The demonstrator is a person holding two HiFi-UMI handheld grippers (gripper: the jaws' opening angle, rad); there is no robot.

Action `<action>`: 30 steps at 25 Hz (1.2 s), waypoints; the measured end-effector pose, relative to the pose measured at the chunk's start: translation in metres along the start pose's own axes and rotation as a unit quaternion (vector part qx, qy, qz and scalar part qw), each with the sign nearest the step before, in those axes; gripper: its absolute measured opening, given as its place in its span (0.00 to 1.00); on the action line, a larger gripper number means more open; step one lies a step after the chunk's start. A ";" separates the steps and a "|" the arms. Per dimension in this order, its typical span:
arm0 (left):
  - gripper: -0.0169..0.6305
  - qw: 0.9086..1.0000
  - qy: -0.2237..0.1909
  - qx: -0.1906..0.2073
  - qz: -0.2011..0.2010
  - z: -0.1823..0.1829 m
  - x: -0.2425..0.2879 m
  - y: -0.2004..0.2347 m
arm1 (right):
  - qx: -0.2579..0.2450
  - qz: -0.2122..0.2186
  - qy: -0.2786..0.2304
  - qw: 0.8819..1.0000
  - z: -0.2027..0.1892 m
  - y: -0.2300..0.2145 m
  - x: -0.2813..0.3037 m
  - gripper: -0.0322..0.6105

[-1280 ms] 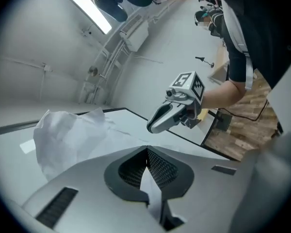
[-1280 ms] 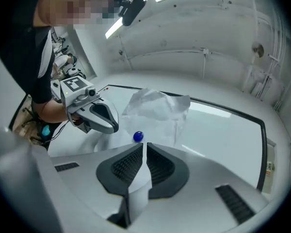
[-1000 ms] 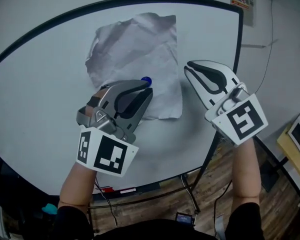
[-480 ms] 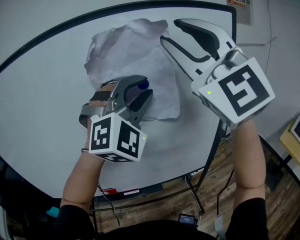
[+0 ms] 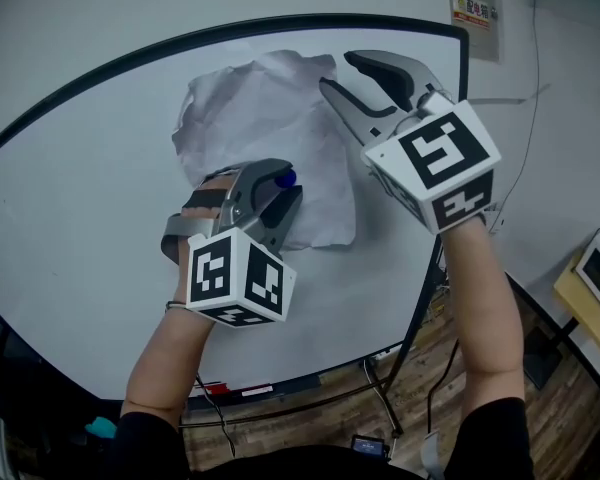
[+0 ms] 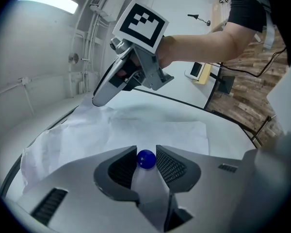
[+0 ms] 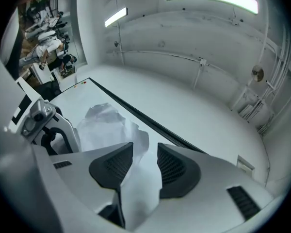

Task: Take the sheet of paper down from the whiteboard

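finding: the sheet of paper point(image 5: 260, 118) hangs crumpled on the whiteboard point(image 5: 80, 218), pinned by a blue magnet point(image 6: 146, 158). the left gripper point(image 5: 288, 183) is closing, with the magnet between its pads but not clamped, as i judge it. the right gripper point(image 5: 338, 71) is released, with the sheet's top edge between its jaws. risk: if i pull the magnet before the right clamps, the sheet drops. the round magnet may also slip out.
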State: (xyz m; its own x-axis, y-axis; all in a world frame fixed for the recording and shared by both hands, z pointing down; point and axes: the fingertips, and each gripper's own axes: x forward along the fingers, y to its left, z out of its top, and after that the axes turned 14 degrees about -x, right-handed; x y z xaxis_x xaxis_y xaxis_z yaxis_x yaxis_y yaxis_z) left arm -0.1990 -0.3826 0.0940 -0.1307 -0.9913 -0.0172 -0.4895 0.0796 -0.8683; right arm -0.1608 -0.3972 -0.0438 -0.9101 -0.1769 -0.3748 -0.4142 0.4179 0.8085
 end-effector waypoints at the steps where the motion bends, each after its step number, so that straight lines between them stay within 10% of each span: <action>1: 0.24 1.000 0.001 0.002 0.002 0.000 0.000 0.000 | -0.002 -0.001 0.003 1.000 -0.001 -0.001 0.002 0.28; 24: 0.21 1.000 -0.003 -0.004 0.004 -0.001 -0.001 0.001 | 0.063 0.027 -0.024 0.997 -0.012 -0.009 0.025 0.10; 30: 0.07 0.999 -0.037 0.021 0.022 0.017 -0.022 0.000 | 0.091 0.023 -0.040 0.995 -0.004 -0.009 0.016 0.09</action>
State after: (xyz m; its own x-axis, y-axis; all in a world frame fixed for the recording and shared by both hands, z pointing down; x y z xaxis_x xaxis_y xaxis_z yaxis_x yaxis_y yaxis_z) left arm -0.1818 -0.3627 0.0858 -0.0868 -0.9921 -0.0909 -0.4486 0.1203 -0.8856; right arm -0.1714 -0.4071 -0.0557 -0.9213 -0.0848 -0.3795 -0.3552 0.5805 0.7327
